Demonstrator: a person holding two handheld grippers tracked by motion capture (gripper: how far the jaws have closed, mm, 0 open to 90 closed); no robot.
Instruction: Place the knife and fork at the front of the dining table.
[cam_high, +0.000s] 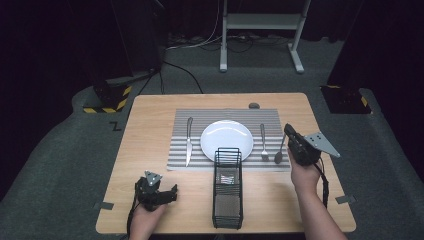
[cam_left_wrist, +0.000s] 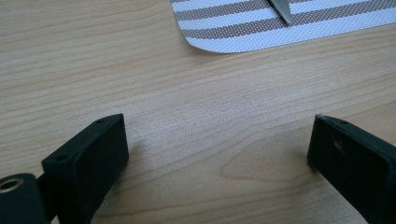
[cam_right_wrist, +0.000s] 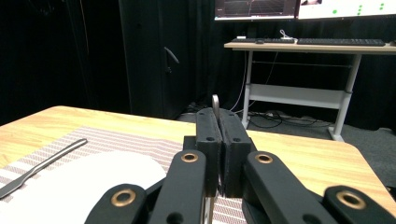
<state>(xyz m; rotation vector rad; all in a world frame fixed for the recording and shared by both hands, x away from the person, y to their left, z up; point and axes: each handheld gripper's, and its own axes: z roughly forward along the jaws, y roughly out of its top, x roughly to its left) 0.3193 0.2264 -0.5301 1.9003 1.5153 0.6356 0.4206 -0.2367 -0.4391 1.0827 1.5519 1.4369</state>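
Spoon: the spoon (cam_high: 280, 149) is pinched by its handle in the right tongs (cam_high: 288, 134); its bowl lies low on the striped placemat (cam_high: 200, 116), toward the person from the jaw tips, and the handle slants up into the jaws. In the right gripper view the handle's end (cam_right_wrist: 215, 103) pokes out just above the pressed pads.
Right tongs: jaws pressed together on the spoon handle, held by the person's right hand (cam_high: 304, 176) over the right edge of the placemat; the grey three-cornered plate sits on top, pointing away to the right.
Left tongs: the left tongs (cam_high: 172, 191) rest low at the near left part of the wooden table (cam_high: 145, 130), jaws spread wide with bare wood between them, as the left gripper view shows; nothing is between the pads.
Fork: the fork (cam_high: 263, 142) lies flat on the placemat just beside the spoon, on the plate's side of the right tongs.
Plate: the white plate (cam_high: 226, 137) sits mid-placemat, left of the right tongs and beyond the left ones.
Knife: the knife (cam_high: 189, 140) lies on the placemat's left part, beyond the left tongs; its tip (cam_left_wrist: 281, 10) shows ahead of their jaws.
Wire caddy: the black wire caddy (cam_high: 228, 187) stands between the two tongs, touching the placemat's near edge.
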